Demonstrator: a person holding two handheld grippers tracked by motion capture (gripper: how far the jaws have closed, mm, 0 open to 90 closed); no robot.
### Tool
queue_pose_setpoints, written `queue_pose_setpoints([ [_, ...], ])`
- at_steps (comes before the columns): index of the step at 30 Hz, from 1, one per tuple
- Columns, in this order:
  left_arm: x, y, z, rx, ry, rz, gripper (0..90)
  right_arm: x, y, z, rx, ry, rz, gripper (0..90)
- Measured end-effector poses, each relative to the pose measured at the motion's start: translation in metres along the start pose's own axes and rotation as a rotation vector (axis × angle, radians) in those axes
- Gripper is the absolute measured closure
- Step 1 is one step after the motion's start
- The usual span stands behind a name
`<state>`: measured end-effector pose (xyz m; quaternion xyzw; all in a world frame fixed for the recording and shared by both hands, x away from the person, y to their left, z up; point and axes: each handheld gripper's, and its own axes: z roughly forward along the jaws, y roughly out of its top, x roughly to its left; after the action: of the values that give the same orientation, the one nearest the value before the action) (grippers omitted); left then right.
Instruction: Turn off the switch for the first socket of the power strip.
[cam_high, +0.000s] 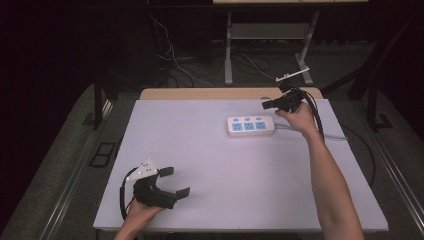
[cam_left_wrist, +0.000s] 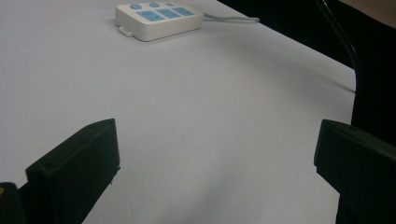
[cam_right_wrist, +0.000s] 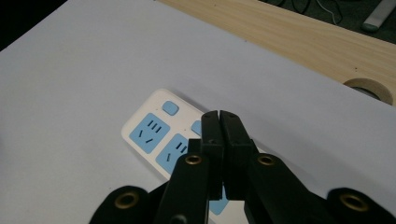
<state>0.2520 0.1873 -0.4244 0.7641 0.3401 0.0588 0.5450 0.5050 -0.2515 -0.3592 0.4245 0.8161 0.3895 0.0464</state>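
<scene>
A smooth white desk (cam_high: 215, 165) carries a rounded cream power strip (cam_high: 251, 126); above its right end, the right hand-held gripper (cam_high: 267, 104) is clenched empty, while the left hand-held gripper (cam_high: 176, 181) is released, well apart.

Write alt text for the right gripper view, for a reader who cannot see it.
The right hand-held gripper, jaws shut with nothing between them, points down at a white power strip with blue sockets and buttons. The strip lies on a white table cover; a wooden table edge shows beyond.
</scene>
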Motion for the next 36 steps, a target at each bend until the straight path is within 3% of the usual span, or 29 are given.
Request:
queue_pose_setpoints([
  [5, 0.0, 0.0, 0.0, 0.002, 0.0, 0.001, 0.0, -0.004, -0.002, 0.007, -0.002, -0.027, 0.018, 89.6],
  [14, 0.001, 0.0, 0.0, 0.003, 0.001, 0.002, 0.0, -0.009, -0.005, 0.016, -0.027, -0.033, 0.038, 89.7],
  [36, 0.002, 0.0, 0.0, 0.006, 0.003, 0.007, 0.0, -0.011, -0.015, 0.049, 0.022, -0.046, 0.076, 89.7],
])
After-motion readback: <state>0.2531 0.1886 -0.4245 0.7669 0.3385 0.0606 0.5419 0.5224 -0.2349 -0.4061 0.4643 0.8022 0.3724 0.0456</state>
